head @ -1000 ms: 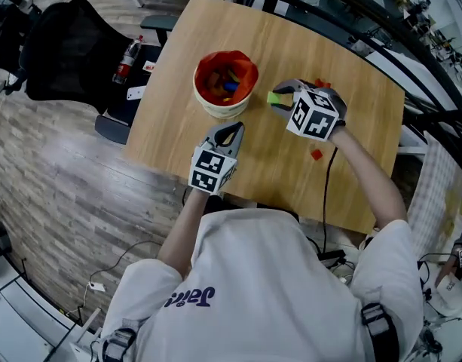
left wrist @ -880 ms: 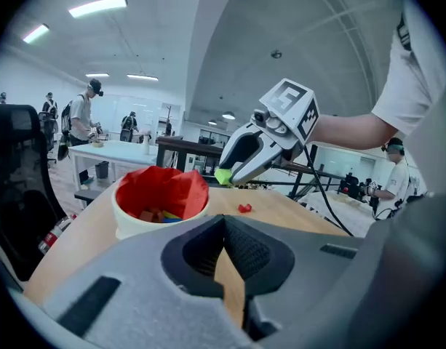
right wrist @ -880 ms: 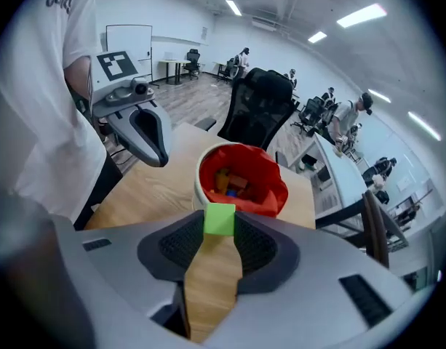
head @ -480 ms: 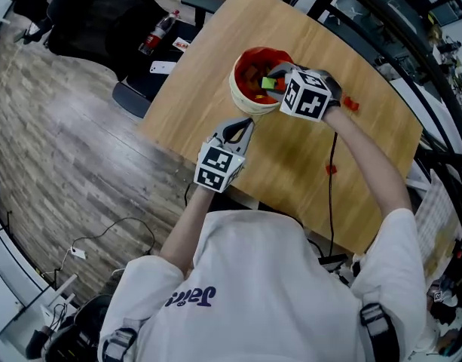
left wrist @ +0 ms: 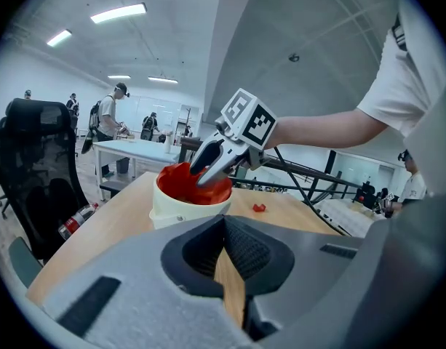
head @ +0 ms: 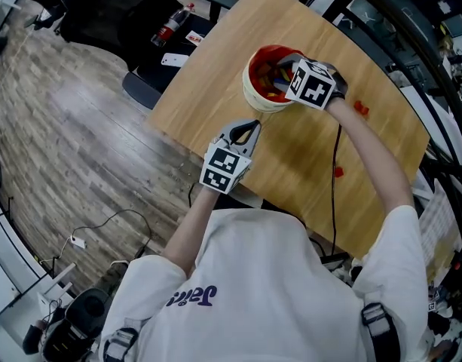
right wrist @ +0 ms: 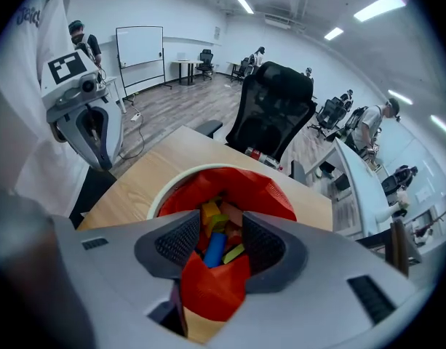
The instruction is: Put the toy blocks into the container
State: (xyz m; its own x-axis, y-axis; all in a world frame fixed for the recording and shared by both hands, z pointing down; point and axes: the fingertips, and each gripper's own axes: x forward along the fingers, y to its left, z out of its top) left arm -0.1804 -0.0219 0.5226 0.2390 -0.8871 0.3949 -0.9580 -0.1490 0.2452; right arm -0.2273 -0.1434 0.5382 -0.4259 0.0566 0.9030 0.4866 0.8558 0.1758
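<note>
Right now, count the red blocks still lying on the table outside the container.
2. One red block lies just beyond the right forearm; the other sits nearer the person beside the black cable. The arm may hide more.

White round container w/ crumpled red liner (head: 252, 99) stands upright on light wood table (head: 215, 66), approx. half full of jumbled toy blocks (right wrist: 217, 233) (yellow, green, blue, red), w/ one small red block (head: 359, 108) loose just beside it & another red block (head: 338, 172) farther off.
</note>
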